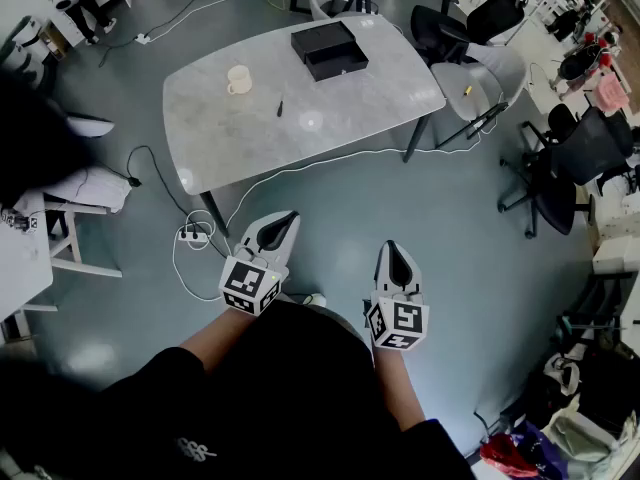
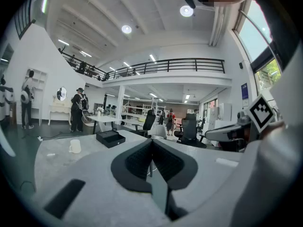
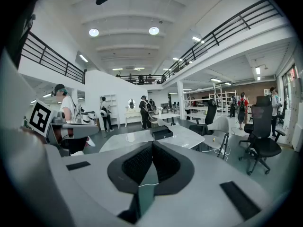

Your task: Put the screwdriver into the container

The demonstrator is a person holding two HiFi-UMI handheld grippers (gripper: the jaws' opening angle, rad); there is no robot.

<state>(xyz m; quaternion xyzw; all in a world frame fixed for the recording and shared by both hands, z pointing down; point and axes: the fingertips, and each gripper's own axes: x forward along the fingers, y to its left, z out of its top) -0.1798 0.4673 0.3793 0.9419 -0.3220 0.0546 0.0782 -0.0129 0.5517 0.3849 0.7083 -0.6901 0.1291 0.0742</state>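
A small dark screwdriver [image 1: 280, 108] lies near the middle of the grey table [image 1: 370, 98], far ahead of me. The black open container [image 1: 329, 50] sits at the table's far side, with a white mug [image 1: 239, 79] to its left. Both grippers hang over the floor, well short of the table. My left gripper [image 1: 283, 226] is shut and empty, its pads meeting in the left gripper view [image 2: 152, 141]. My right gripper [image 1: 397, 253] is also shut with nothing between its pads [image 3: 153, 143]. The container [image 2: 110, 138] and mug [image 2: 75, 146] show beyond the left jaws.
A power strip [image 1: 193, 234] and a white cable [image 1: 300, 168] lie on the floor between me and the table. Chairs [image 1: 490, 73] stand at the table's right end, and black office chairs [image 1: 590, 153] further right. People stand in the background.
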